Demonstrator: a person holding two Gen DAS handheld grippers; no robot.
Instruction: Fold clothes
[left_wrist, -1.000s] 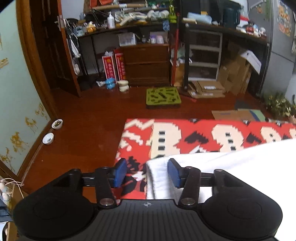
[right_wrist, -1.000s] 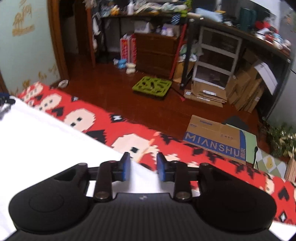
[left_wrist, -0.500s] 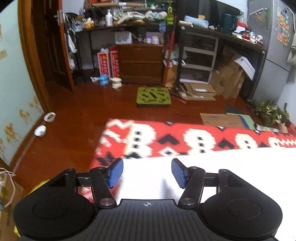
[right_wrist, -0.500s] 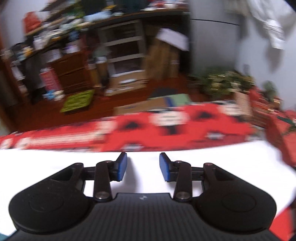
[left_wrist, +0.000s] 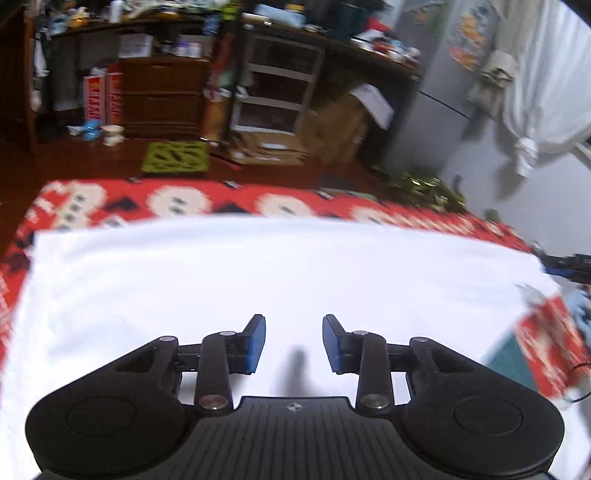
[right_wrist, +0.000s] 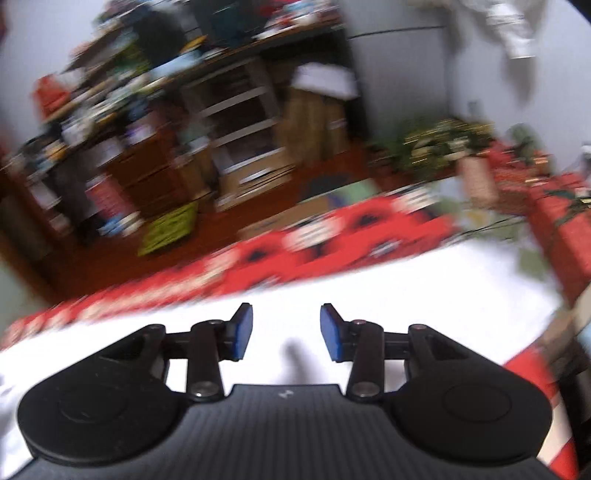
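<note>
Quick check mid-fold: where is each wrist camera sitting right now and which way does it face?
Left wrist: on the left gripper, low over the white cloth, facing the shelves; jaws open, right gripper's tip at far right.
Right wrist: on the right gripper, tilted and blurred, same direction; jaws open.
Shared: cloth, red blanket, green mat, shelves.

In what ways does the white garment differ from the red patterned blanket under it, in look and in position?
The white garment is plain, with no print; the red patterned blanket carries cream and black pixel-like figures. The garment lies on top, spread fairly flat; the blanket lies beneath and shows only beyond the garment's edges. Both are cloth, spread out under the open left gripper and right gripper.
</note>
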